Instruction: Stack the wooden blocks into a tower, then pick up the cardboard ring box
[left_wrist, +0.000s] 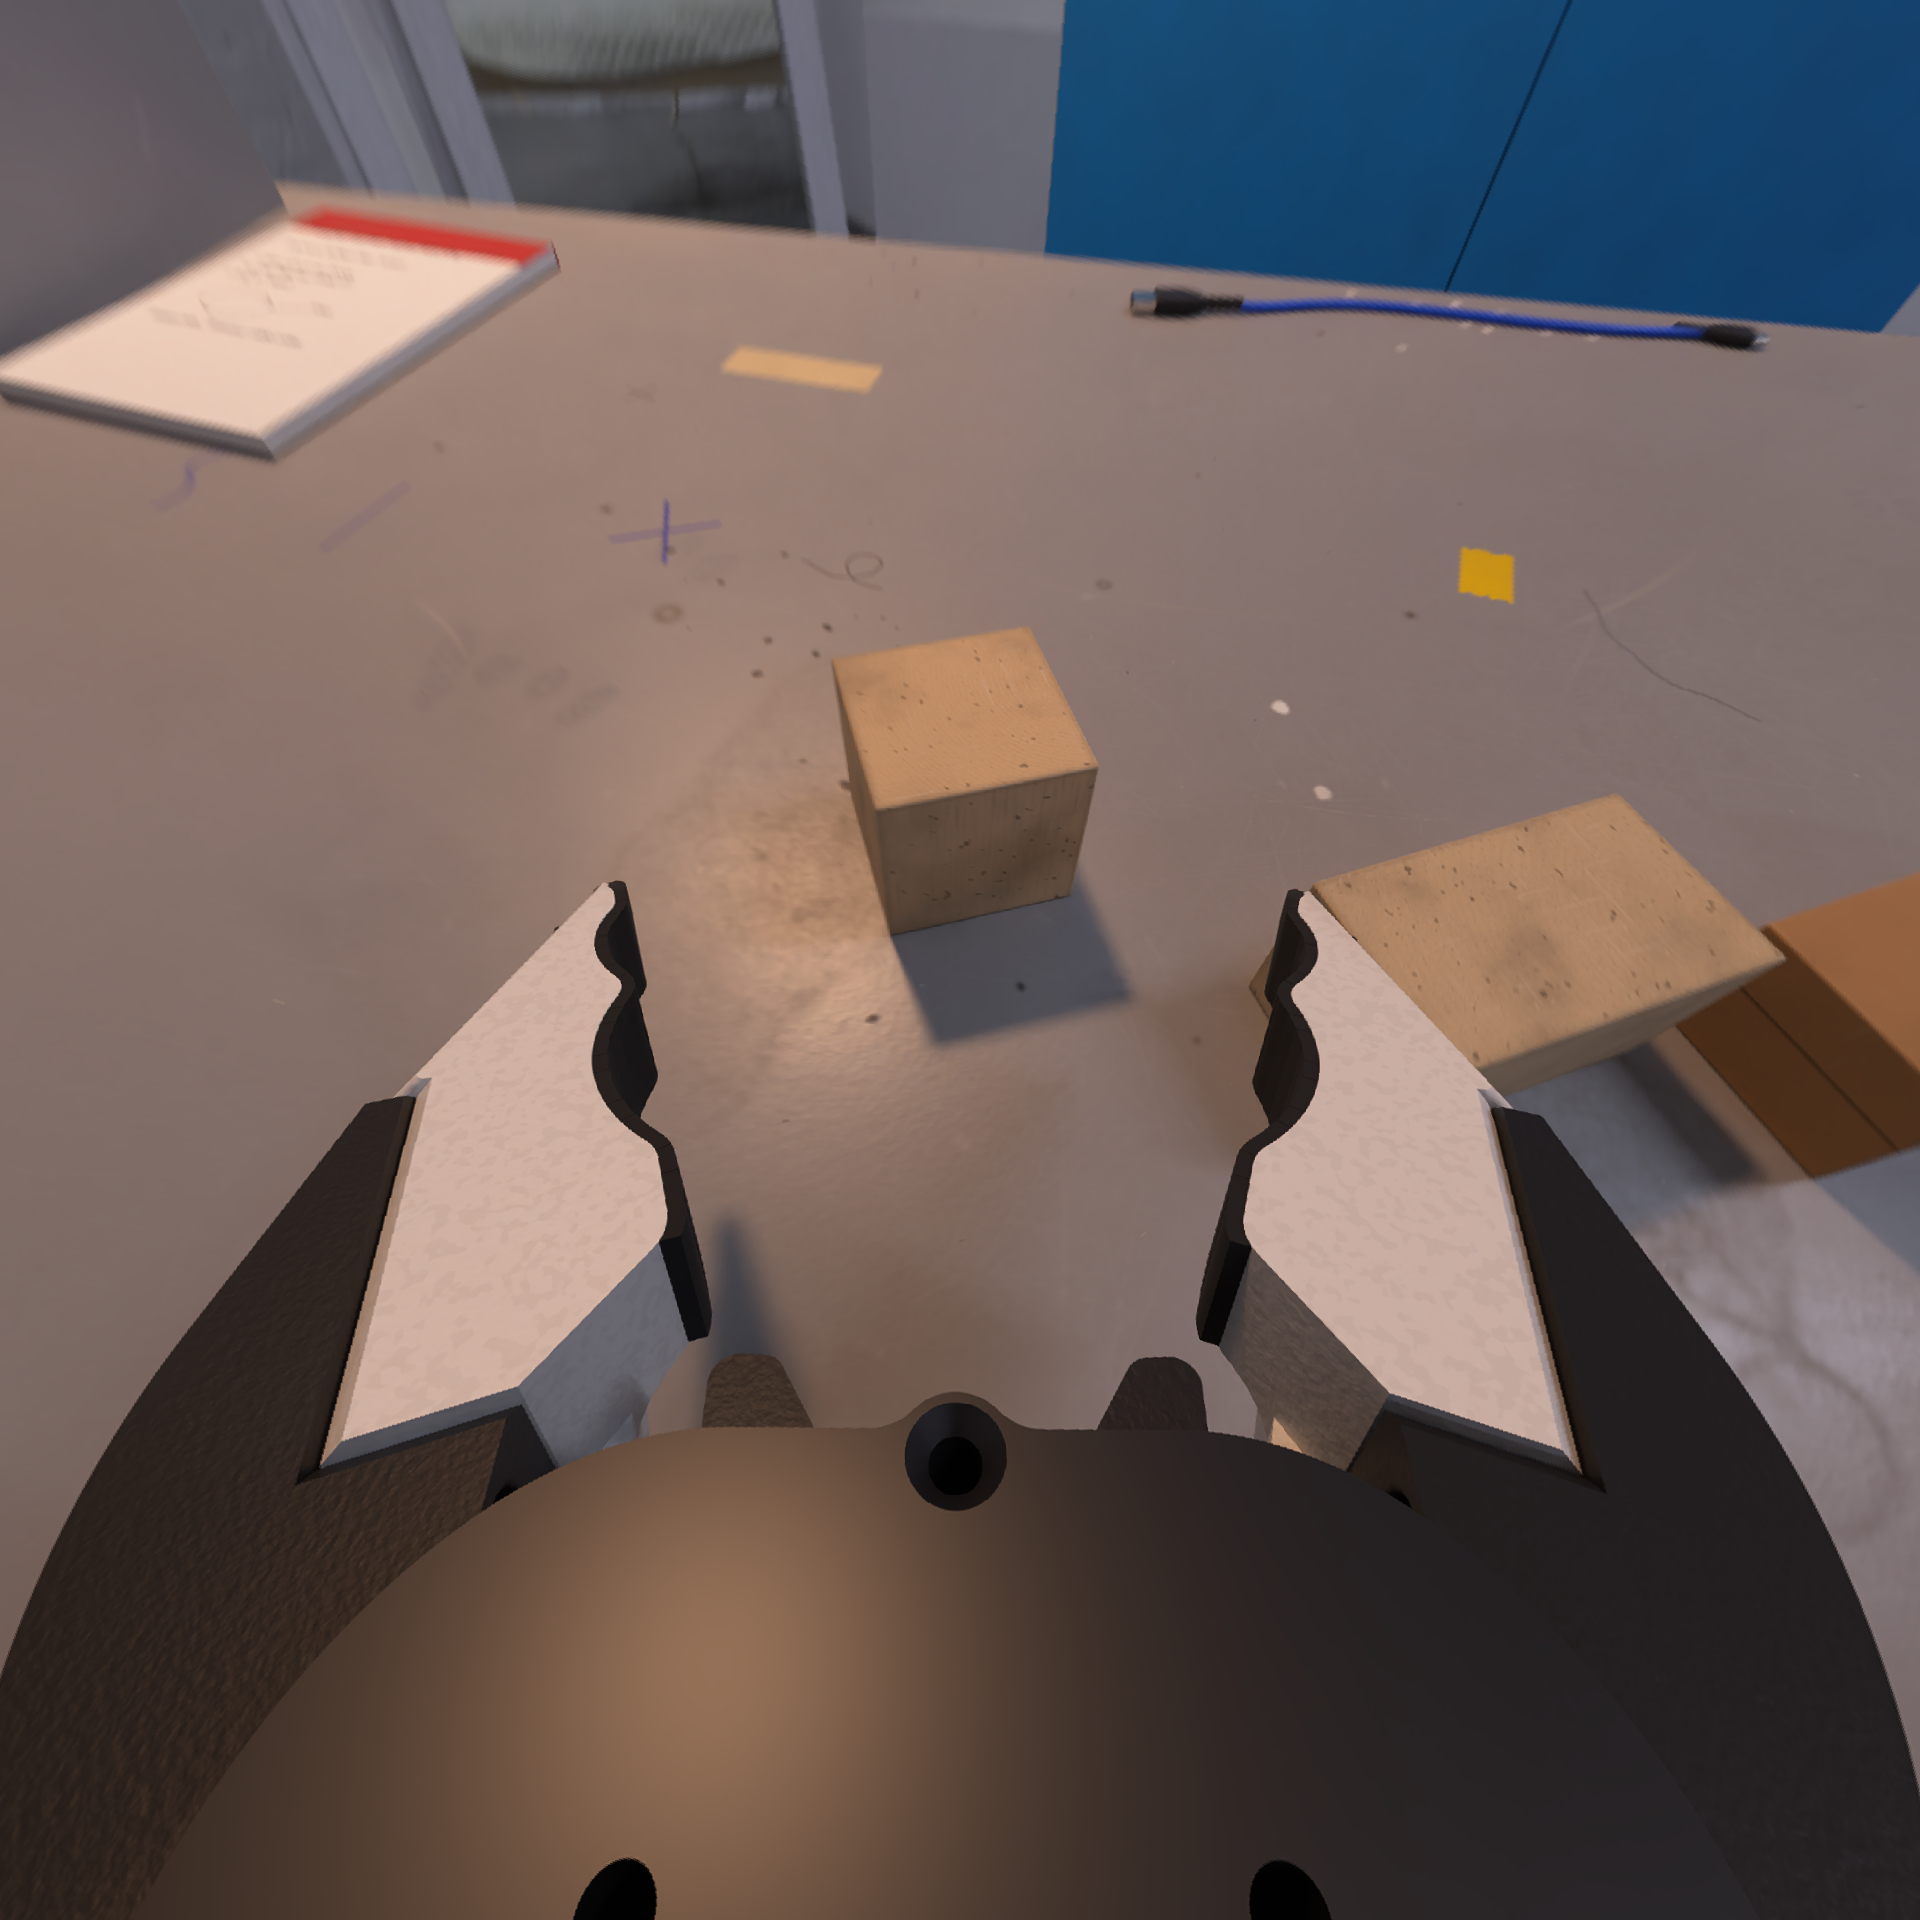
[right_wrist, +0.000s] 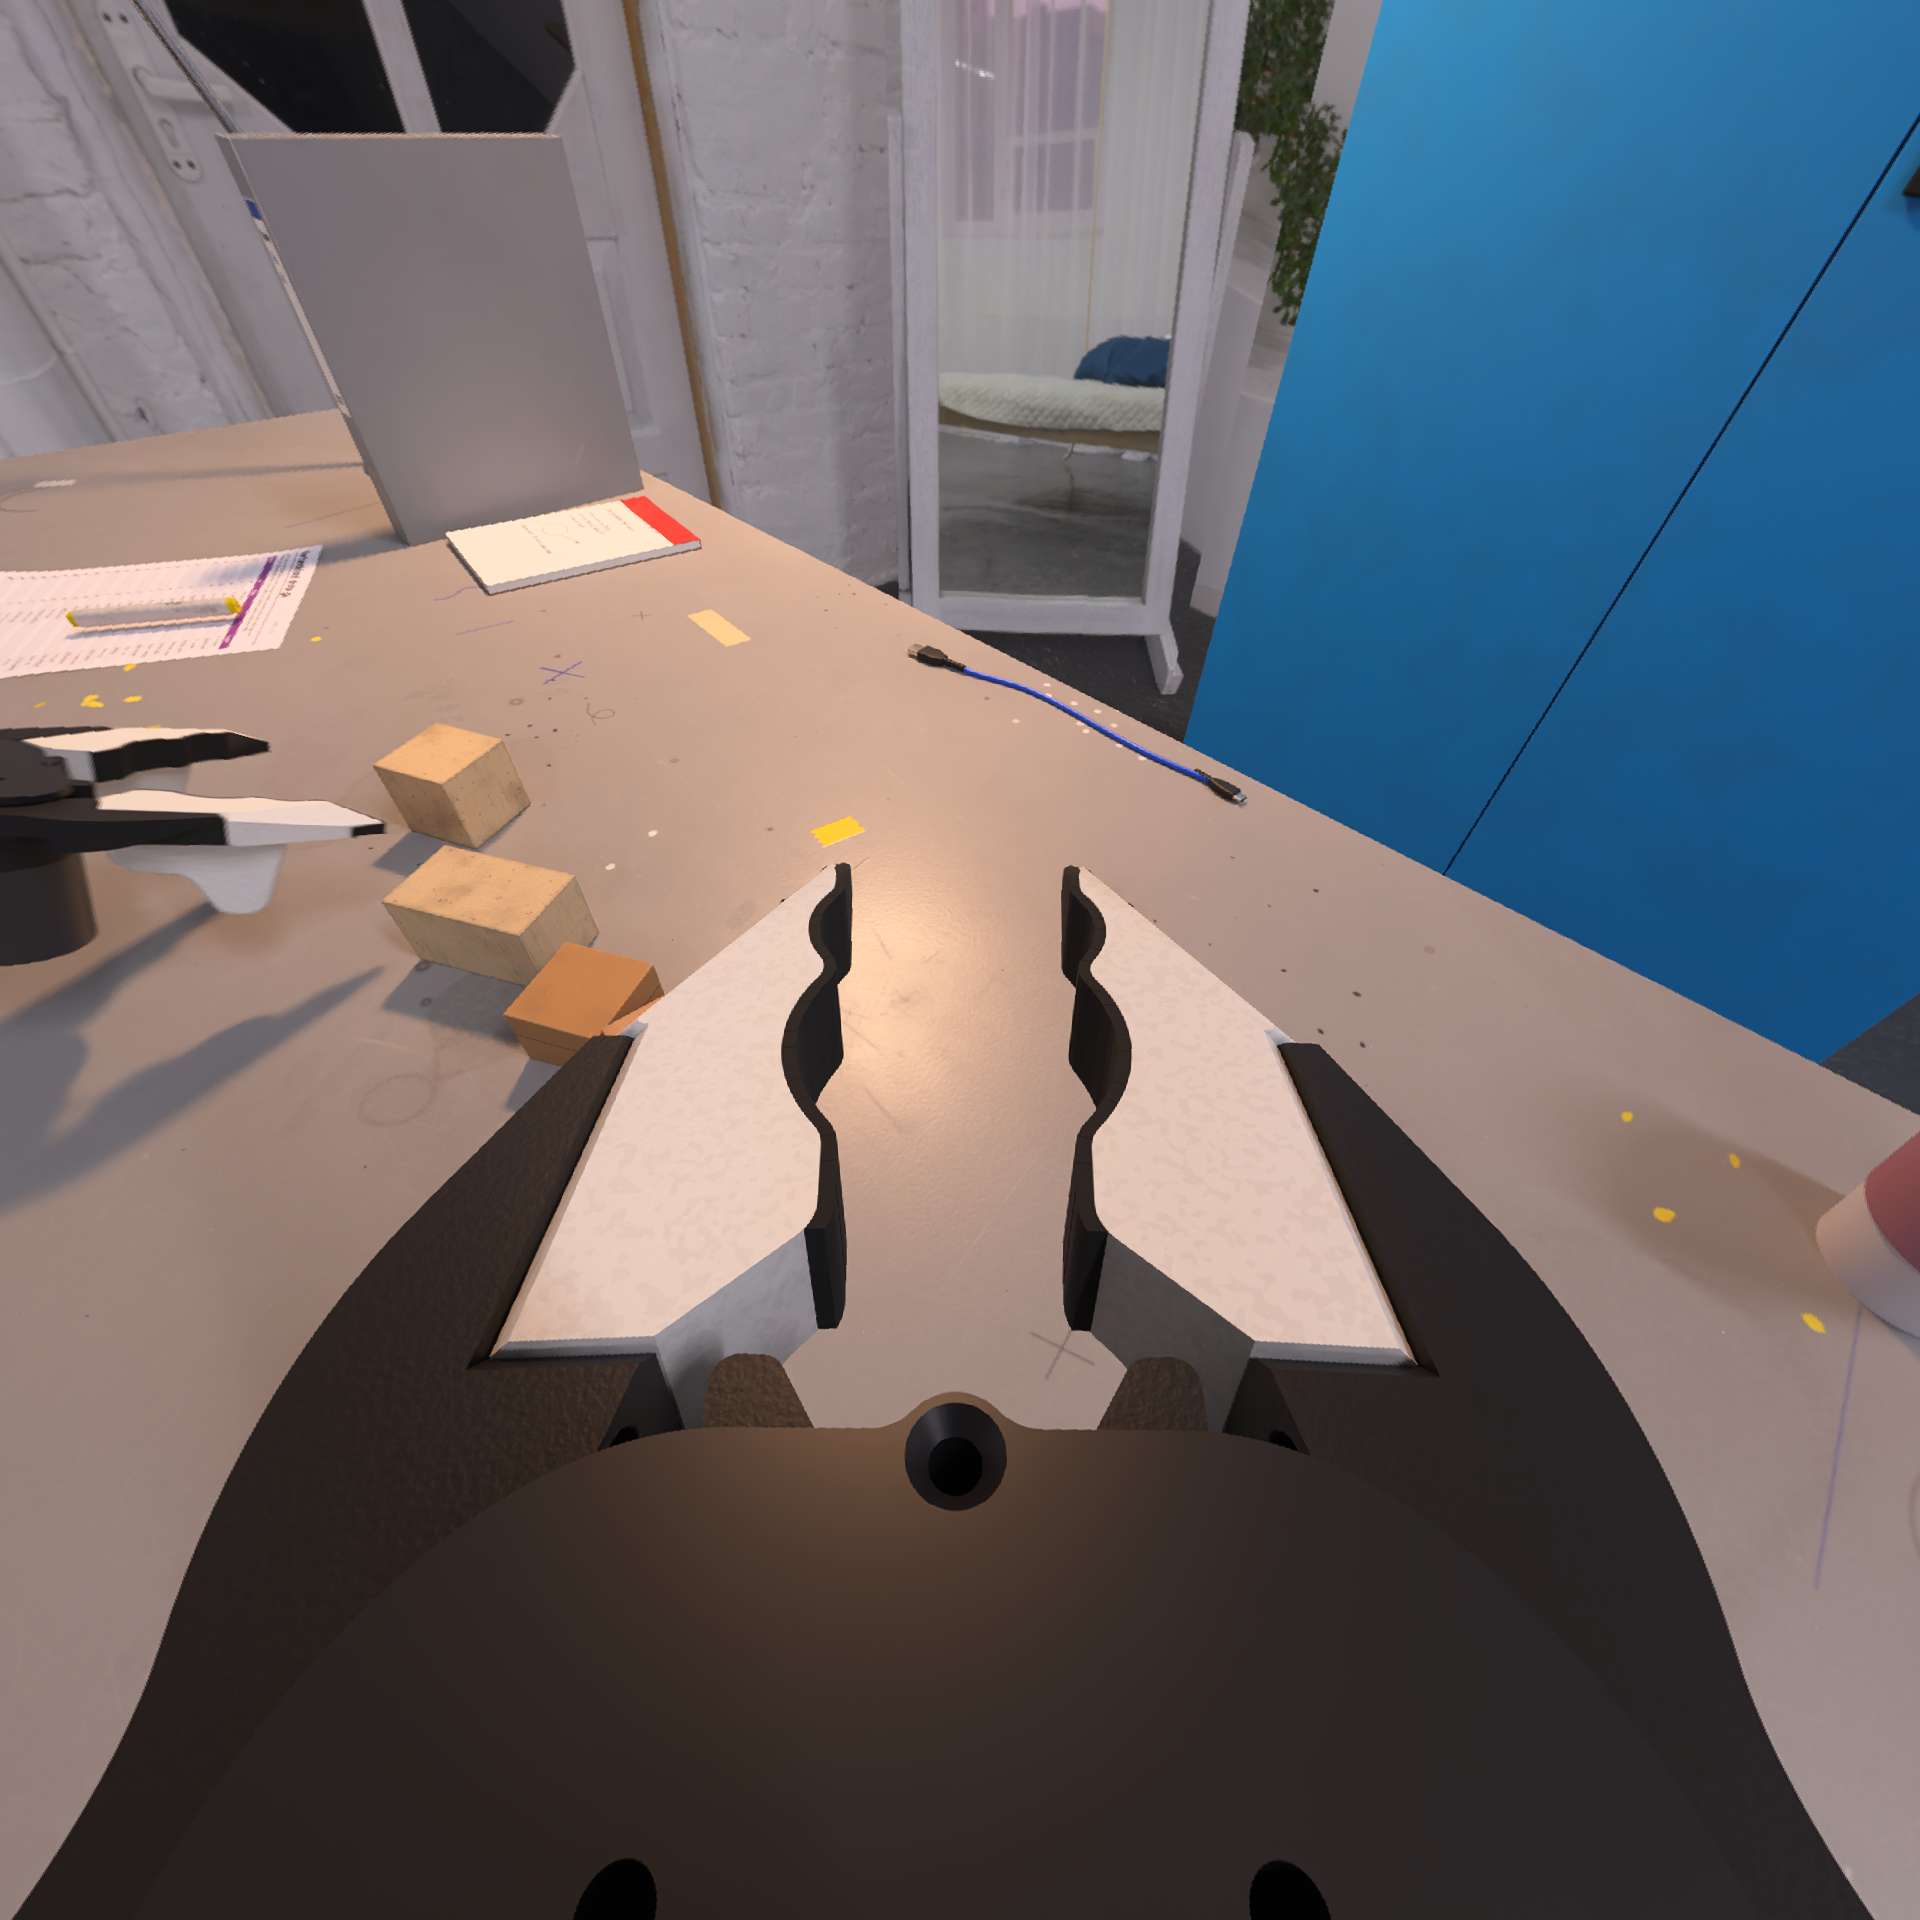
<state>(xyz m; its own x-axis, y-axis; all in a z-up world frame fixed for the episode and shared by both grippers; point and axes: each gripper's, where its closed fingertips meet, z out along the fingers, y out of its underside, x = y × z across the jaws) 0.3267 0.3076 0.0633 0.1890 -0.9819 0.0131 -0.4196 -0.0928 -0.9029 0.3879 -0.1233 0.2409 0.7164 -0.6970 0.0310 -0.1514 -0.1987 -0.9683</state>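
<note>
A small wooden cube (left_wrist: 961, 774) stands on the grey table just ahead of my left gripper (left_wrist: 954, 902), which is open and empty. A wider wooden block (left_wrist: 1538, 930) lies to its right, partly behind my right finger. The brown cardboard ring box (left_wrist: 1839, 1029) sits beside that block at the right edge. In the right wrist view the cube (right_wrist: 452, 781), the wide block (right_wrist: 488, 912) and the ring box (right_wrist: 577, 1000) lie in a row at left, with the left gripper (right_wrist: 322, 784) beside them. My right gripper (right_wrist: 956, 873) is open and empty over bare table.
A notepad with a red strip (left_wrist: 270, 327) lies far left and a blue cable (left_wrist: 1444, 317) far right near the table edge. Yellow tape bits (left_wrist: 1486, 574) mark the table. A grey panel (right_wrist: 436, 322), a printed sheet with a pen (right_wrist: 145, 615) and a pink-and-white object (right_wrist: 1881, 1236) show in the right wrist view.
</note>
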